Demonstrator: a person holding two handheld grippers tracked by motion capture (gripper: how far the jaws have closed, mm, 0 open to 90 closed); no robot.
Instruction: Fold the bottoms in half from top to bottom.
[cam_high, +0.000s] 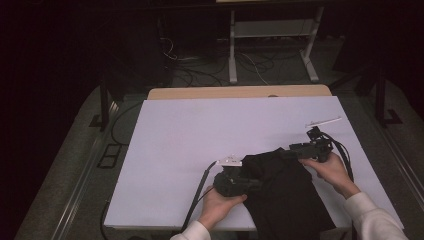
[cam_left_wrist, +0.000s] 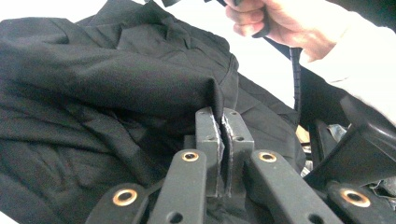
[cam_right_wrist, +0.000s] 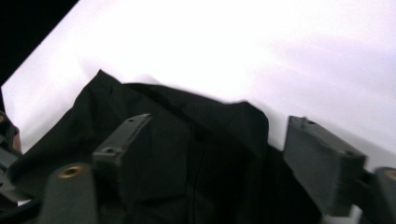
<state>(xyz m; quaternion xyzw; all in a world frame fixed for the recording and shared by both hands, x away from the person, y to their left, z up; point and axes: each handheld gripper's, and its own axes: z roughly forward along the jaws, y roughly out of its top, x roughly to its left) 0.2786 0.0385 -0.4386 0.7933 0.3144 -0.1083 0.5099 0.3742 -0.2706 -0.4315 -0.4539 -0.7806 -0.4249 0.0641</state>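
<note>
Down at the near edge, the left hand (cam_high: 216, 206) came in low and palm-down, wrapped around the left gripper (cam_high: 252, 184), which pointed right into the black cloth (cam_high: 282, 192). Its jaws were clamped tight on a fold of that cloth, the pads pinched together with the fabric edge caught between them, plain to see in the left gripper view. The cloth lay bunched on the near right part of the white table (cam_high: 200, 135), its lower end running off the table's near edge and out of the picture. A little farther back, the right hand (cam_high: 330, 170) reached in from the right, white sleeve (cam_high: 372, 217) showing, holding the right gripper (cam_high: 287, 153) pointed left at the cloth's top edge. Its jaws stood spread apart, with cloth lying between and below them but no pad pressing it. That view was blurred, so the exact gap to the fabric was hard to make out. Beyond the table, the floor and a white frame (cam_high: 272, 37) sat in near darkness.
</note>
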